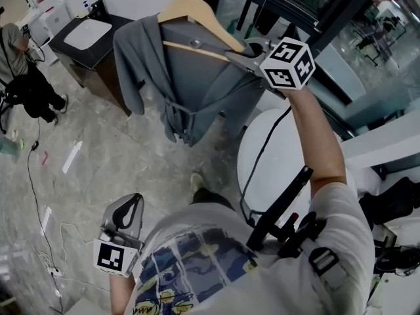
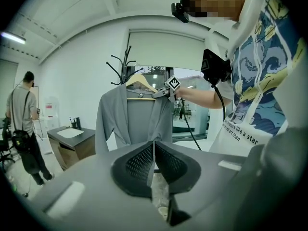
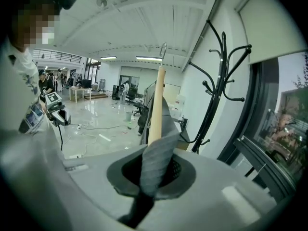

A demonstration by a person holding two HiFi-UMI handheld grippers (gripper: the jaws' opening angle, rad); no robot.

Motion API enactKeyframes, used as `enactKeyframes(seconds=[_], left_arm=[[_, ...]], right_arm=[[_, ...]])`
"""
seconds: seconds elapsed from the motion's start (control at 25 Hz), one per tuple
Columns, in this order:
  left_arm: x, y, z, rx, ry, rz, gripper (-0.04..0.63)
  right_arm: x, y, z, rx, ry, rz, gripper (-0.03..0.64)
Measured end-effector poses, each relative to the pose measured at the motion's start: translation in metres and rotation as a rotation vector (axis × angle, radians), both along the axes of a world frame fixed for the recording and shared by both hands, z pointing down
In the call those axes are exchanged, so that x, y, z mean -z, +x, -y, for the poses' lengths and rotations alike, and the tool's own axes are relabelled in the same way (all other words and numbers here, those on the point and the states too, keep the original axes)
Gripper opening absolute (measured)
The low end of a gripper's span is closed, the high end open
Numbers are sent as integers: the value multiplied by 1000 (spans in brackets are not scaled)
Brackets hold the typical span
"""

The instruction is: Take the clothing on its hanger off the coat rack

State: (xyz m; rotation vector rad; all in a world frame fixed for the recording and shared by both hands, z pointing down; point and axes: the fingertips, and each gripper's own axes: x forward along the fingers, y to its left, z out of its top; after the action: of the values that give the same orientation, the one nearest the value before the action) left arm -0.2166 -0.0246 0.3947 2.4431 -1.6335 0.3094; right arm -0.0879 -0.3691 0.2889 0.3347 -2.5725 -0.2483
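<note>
A grey robe (image 1: 177, 77) hangs on a wooden hanger (image 1: 197, 12), held up in the air. My right gripper (image 1: 246, 54) is shut on the hanger's right shoulder, with robe fabric pinched in too. In the right gripper view the wooden arm (image 3: 155, 105) and grey cloth (image 3: 156, 158) rise from between the pads of the right gripper (image 3: 156, 165), and the metal hook (image 3: 163, 49) stands free. The black coat rack (image 3: 219, 81) stands apart to the right. My left gripper (image 1: 128, 215) hangs low at my left side. In its own view the left gripper (image 2: 153, 165) is shut and empty.
A dark cabinet with a white sink (image 1: 85, 38) stands behind the robe at the left. A person (image 1: 20, 77) stands at the far left. A white round table (image 1: 275, 156) is below my right arm. Cables (image 1: 39, 195) lie on the floor. Glass walls (image 1: 367, 38) run along the right.
</note>
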Motion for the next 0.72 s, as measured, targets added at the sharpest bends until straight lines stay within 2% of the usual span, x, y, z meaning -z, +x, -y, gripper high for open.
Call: enactKeyframes(seconds=[0.32,0.72], left_arm=[[-4,17,-38,-40,-6,4,15],[-4,28,-55,-77,-17,14,15]], right_arm=[[-17,14,-88,43,-30,2,8],[-32,15,-157,90,-41,-1,8]])
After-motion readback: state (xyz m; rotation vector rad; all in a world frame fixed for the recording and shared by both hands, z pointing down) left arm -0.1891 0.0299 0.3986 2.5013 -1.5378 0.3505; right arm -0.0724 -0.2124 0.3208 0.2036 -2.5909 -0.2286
